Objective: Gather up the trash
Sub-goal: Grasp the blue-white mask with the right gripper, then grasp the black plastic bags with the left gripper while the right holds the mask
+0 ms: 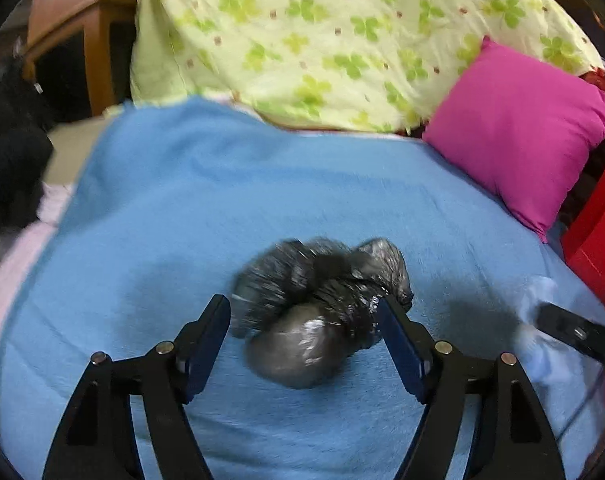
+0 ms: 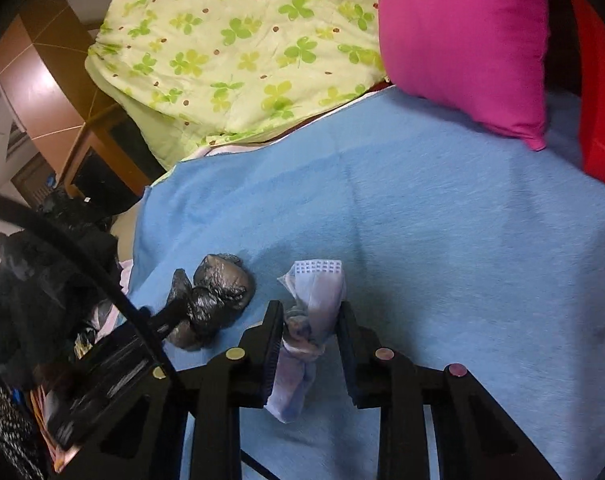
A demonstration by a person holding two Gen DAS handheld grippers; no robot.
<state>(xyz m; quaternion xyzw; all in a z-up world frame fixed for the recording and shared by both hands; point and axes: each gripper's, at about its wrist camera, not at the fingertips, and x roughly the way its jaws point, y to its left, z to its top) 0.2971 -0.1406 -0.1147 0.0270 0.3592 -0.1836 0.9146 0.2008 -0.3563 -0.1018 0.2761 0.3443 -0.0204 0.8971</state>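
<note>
Black knotted bag lies between the spread left tool; right tool clamps a crumpled mask.

Knotted black plastic bag, crinkled and glossy, bulging round at its near end, lying on the blue blanket toward its left edge. Crumpled pale-blue disposable face mask, twisted into a bunch with an embossed strip at its far end, lying on the same blanket just right of the bag.
</note>
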